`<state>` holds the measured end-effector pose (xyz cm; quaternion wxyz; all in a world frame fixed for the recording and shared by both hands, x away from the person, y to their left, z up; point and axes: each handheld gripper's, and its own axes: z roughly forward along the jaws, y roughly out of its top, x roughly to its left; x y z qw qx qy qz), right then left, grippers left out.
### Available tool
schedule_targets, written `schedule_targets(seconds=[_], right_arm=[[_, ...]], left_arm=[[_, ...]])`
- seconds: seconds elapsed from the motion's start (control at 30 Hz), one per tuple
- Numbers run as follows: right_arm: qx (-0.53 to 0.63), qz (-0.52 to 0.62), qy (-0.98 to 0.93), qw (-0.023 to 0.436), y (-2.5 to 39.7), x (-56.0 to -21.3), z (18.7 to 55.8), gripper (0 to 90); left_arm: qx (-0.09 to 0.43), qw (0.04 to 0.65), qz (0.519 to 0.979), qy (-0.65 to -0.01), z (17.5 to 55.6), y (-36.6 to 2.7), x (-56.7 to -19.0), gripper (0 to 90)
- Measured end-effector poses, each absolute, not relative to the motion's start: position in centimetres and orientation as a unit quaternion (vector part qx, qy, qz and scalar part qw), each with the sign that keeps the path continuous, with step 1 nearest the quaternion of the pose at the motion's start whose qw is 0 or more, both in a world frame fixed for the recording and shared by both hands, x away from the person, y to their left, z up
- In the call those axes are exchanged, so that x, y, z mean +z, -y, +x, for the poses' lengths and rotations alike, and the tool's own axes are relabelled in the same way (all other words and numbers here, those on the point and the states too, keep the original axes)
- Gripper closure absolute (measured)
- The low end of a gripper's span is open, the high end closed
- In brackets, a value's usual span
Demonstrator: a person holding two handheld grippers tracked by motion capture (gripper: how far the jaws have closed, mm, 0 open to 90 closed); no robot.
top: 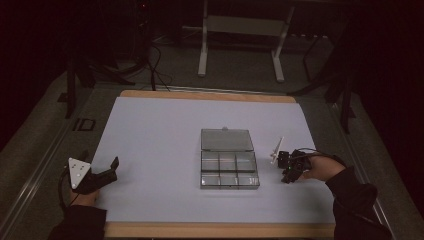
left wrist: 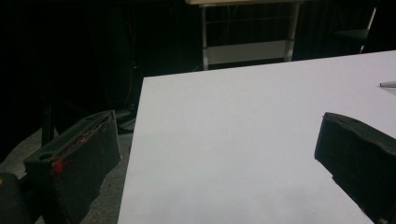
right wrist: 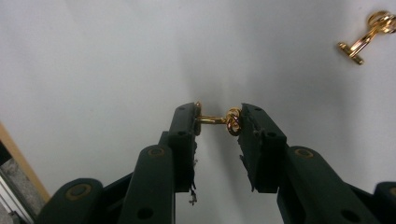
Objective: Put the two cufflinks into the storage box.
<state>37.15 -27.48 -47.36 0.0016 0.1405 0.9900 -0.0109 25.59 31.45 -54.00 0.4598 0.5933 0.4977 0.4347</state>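
The right gripper (right wrist: 217,120) is pinching a gold cufflink (right wrist: 215,120) end to end, its long axis spanning the jaws. The open compartment box (top: 229,172) is lying left of it at frame centre, nothing between. A second cufflink (right wrist: 366,35) is waiting upper right. The left gripper (top: 102,172), spread and empty, is idling lower left.

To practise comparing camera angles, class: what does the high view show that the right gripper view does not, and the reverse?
The high view alone shows the open clear compartment box, the left gripper with jaws apart, and both of the person's forearms. The right gripper view alone shows a gold cufflink clamped end to end between the jaws, and a second gold cufflink lying on the sheet. Both show the right gripper and the white table sheet.
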Motion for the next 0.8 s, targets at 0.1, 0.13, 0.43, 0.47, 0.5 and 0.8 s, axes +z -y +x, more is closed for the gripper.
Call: schedule_targets(seconds=[0.1,0.13,0.43,0.47,0.5,0.8], right_arm=[[-0.004,0.134,-0.991,0.009,27.2,-46.7,37.1,67.0],[-0.001,0.134,-0.991,0.012,27.0,-46.4,37.1,67.0],[0.007,0.094,-0.995,0.023,25.2,-44.7,37.2,66.9],[0.008,0.09,-0.996,0.023,24.9,-44.6,37.1,66.9],[0.009,0.083,-0.996,0.025,24.7,-44.4,37.1,66.9],[0.04,0.045,-0.998,0.03,22.9,-42.9,37.0,66.9]], left_arm=[[0.435,0.46,0.594,-0.497,25.6,-31.5,-54.0,0.4],[0.435,0.46,0.593,-0.497,25.6,-31.4,-54.0,0.4],[0.435,0.46,0.594,-0.497,25.6,-31.5,-54.0,0.4],[0.435,0.46,0.594,-0.497,25.6,-31.5,-54.0,0.4],[0.435,0.46,0.593,-0.497,25.6,-31.5,-54.0,0.4],[0.436,0.46,0.594,-0.496,25.6,-31.4,-54.0,0.4]])
